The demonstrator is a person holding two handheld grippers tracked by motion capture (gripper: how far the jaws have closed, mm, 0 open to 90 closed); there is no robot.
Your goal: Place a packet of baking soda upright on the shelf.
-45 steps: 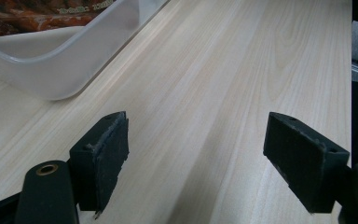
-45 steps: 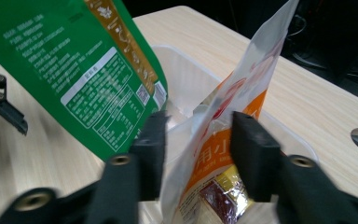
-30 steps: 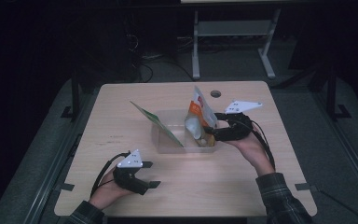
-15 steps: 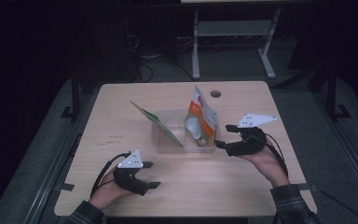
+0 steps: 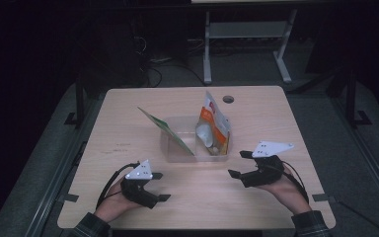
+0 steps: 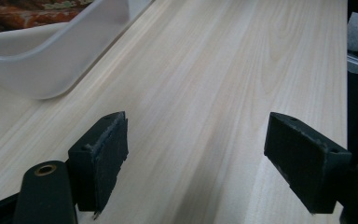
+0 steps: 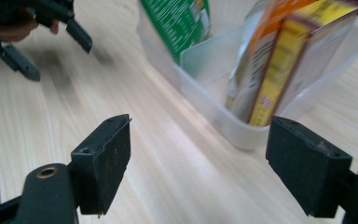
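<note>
A clear plastic bin [image 5: 173,152] stands mid-table. A green packet [image 5: 165,129] leans out over its left wall, and orange and white pouches [image 5: 213,126] stand upright at its right end. My right gripper [image 5: 238,164] rests open on the table just right of the bin, holding nothing. In the right gripper view its jaws frame the bin [image 7: 223,116] with the green packet [image 7: 179,18], an orange pouch [image 7: 261,42] and a yellow packet [image 7: 284,60]. My left gripper [image 5: 160,186] lies open near the front left, apart from the bin [image 6: 51,60].
The light wooden table [image 5: 128,118] has a round cable hole [image 5: 228,99] at its back edge. Bare tabletop lies between the two grippers and left of the bin. The other gripper [image 7: 51,42] appears far off in the right gripper view. A metal stand [image 5: 246,44] is behind the table.
My right gripper has drawn back from the pouches in the bin toward the front right and now sits lower on the table, open. The left gripper has stayed put.
</note>
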